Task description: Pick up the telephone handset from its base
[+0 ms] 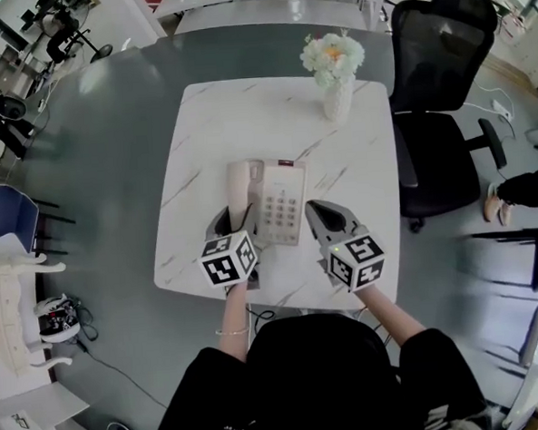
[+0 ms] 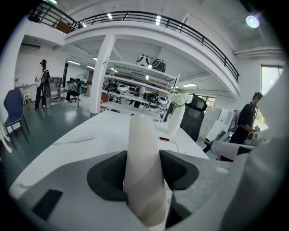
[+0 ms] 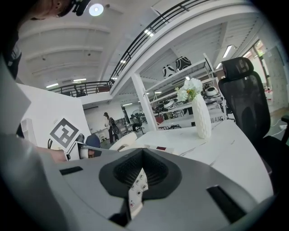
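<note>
Lifting straight up next: left gripper (image 2: pixel 143 155) jaws clamp handset (image 1: pixel 238 186) near end; right gripper (image 3: pixel 142 153) jaws together, empty, right of base (image 1: pixel 285 204).

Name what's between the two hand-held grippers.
The phone base lies between the right hand-held gripper and the left hand-held gripper gripping the handset; head view shows it.

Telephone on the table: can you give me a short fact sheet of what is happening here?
Table: white marble top
Telephone base: mid-table, keypad up
Handset: lying on the base's left side
Left gripper: jaws closed on the handset's near end
Right gripper: jaws together, empty, by the base's right edge
Vase: with flowers, at far edge
</note>
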{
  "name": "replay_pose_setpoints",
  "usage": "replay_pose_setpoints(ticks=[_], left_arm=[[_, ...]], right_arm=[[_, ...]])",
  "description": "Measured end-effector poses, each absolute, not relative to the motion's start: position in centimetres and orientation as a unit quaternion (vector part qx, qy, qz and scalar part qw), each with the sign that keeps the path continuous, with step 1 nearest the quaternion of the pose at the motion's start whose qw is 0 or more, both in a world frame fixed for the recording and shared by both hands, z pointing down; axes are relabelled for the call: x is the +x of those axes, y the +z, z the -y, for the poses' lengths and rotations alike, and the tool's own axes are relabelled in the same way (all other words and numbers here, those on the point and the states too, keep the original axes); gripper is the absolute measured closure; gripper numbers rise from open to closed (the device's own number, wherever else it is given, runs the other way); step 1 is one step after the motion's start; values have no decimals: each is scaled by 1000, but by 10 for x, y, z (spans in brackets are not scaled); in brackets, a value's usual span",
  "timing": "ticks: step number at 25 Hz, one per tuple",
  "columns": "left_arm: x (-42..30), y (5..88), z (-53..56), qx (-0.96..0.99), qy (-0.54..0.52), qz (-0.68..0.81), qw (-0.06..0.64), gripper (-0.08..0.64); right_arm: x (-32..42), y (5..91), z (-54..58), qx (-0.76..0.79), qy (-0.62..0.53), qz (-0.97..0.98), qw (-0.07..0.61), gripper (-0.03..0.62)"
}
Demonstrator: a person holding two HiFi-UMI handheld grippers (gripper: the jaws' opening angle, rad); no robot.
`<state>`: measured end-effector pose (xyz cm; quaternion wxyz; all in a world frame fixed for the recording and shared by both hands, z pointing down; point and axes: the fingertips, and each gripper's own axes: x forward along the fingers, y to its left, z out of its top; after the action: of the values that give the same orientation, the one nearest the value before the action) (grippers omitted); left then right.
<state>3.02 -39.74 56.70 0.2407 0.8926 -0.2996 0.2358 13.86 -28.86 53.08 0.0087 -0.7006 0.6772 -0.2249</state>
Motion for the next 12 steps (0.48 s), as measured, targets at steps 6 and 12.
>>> replay_pose_setpoints(ticks=[6, 12], left_arm=[[16, 542, 388, 902, 203, 297, 241, 347], [0, 525, 381, 906, 176, 297, 243, 347]], right_arm=[[141, 511, 287, -698, -202, -687, 18, 601], [139, 496, 281, -690, -184, -699, 30, 601]])
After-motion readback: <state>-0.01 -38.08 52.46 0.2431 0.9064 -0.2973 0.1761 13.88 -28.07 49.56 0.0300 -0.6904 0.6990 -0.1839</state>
